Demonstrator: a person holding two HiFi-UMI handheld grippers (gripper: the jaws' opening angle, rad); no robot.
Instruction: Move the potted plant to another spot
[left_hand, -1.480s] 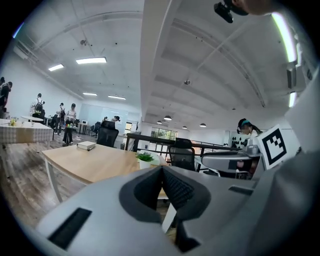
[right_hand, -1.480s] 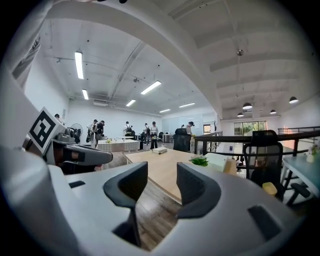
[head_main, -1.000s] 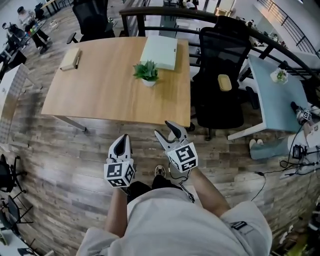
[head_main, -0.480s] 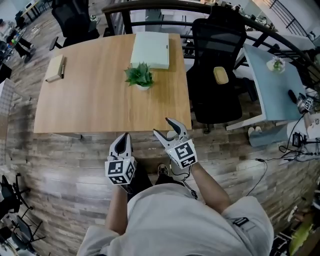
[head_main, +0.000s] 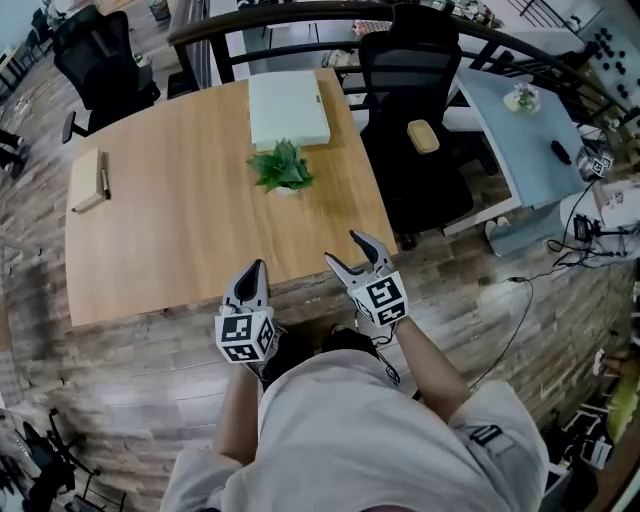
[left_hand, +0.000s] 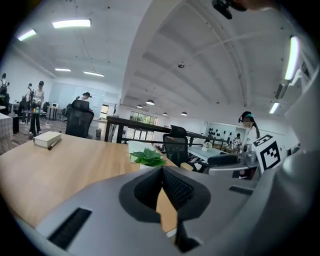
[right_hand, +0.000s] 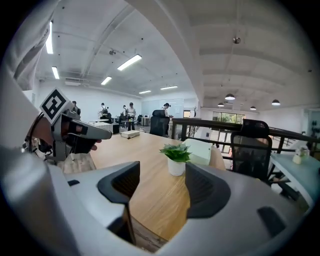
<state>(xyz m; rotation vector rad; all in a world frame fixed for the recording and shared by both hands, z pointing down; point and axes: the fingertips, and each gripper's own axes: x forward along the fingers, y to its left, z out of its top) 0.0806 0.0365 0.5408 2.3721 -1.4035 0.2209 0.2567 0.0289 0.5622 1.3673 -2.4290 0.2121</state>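
Observation:
The potted plant (head_main: 282, 168), green leaves in a small white pot, stands upright on the wooden table (head_main: 180, 220), right of its middle. Both grippers hover at the table's near edge, well short of the plant. My left gripper (head_main: 255, 268) is shut with nothing in it, and in its own view the plant (left_hand: 148, 158) shows just above the closed tips (left_hand: 162, 172). My right gripper (head_main: 347, 252) is opening, with nothing between its jaws. In the right gripper view the plant (right_hand: 175, 155) sits ahead, framed by that gripper (right_hand: 162, 182).
A pale green flat box (head_main: 288, 108) lies behind the plant, and a tan book (head_main: 88, 180) lies at the table's left end. A black office chair (head_main: 415, 150) stands at the table's right side. A pale blue desk (head_main: 520, 130) is further right, with cables on the floor.
Both grippers have come forward to the table's near edge. The right gripper's jaws have spread wider. The left gripper stays shut, and the plant has not moved on the table.

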